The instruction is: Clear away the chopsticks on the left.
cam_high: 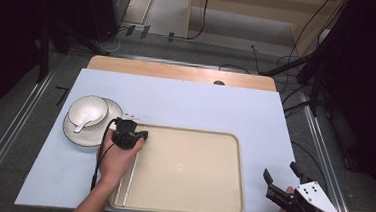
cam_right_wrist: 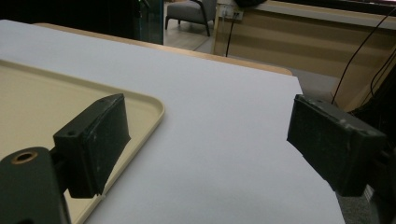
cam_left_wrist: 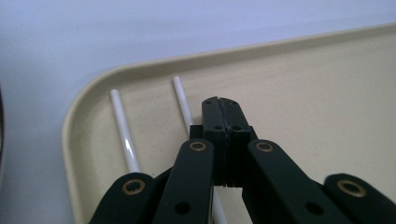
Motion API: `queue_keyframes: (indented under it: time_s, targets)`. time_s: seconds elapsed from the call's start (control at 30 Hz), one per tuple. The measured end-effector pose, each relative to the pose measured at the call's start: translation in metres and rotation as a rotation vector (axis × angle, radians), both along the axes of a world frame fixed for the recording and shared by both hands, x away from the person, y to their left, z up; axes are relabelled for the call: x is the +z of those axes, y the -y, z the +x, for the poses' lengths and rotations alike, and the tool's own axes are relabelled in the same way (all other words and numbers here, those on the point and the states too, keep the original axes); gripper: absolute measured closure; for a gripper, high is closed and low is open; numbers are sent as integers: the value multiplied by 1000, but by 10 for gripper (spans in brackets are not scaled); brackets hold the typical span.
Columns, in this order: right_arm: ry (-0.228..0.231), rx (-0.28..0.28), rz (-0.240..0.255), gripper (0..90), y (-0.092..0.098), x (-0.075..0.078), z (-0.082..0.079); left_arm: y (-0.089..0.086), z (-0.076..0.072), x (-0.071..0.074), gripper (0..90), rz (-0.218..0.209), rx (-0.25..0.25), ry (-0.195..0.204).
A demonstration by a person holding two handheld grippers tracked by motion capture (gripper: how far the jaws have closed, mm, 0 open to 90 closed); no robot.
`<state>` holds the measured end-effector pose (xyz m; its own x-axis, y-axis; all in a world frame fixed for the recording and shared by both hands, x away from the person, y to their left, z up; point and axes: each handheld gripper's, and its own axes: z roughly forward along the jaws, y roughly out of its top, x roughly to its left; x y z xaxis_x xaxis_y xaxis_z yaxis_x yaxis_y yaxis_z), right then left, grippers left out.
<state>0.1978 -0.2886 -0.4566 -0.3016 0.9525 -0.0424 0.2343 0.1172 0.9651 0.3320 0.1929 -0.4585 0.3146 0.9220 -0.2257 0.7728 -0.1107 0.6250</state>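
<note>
A beige tray (cam_high: pixel 195 186) lies at the front middle of the light blue table cover. Two white chopsticks (cam_high: pixel 129 179) lie side by side along its left edge. My left gripper (cam_high: pixel 127 128) hovers over the tray's far left corner, jaws pressed together with nothing between them. In the left gripper view the shut tips (cam_left_wrist: pixel 221 105) sit just right of one chopstick (cam_left_wrist: pixel 183 105), which runs under them; the other chopstick (cam_left_wrist: pixel 123 128) lies nearer the tray rim (cam_left_wrist: pixel 280 46). My right gripper (cam_high: pixel 281 173) is open off the tray's right edge, its jaws (cam_right_wrist: pixel 205 135) wide apart over bare cover.
A white bowl (cam_high: pixel 98 107) holding a white spoon (cam_high: pixel 82 123) stands on a white plate (cam_high: pixel 74 130) left of the tray's far corner. The tray's corner (cam_right_wrist: pixel 156 109) lies left of the right gripper. Wooden table edge (cam_high: pixel 178 71) and cables lie beyond.
</note>
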Motion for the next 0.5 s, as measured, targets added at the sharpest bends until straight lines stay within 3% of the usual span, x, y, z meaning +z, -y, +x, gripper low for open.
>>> queue_keyframes:
  time_s: [0.13,0.2,0.5]
  targets:
    - [-1,2,-2,133,-1,0,0,-2,-1,0,900,5,-15,7]
    - [-2,4,-3,134,-1,0,0,-3,-3,0,900,-14,-36,19]
    - [-3,2,-5,133,-1,0,0,-11,-17,17,714,-70,-56,121]
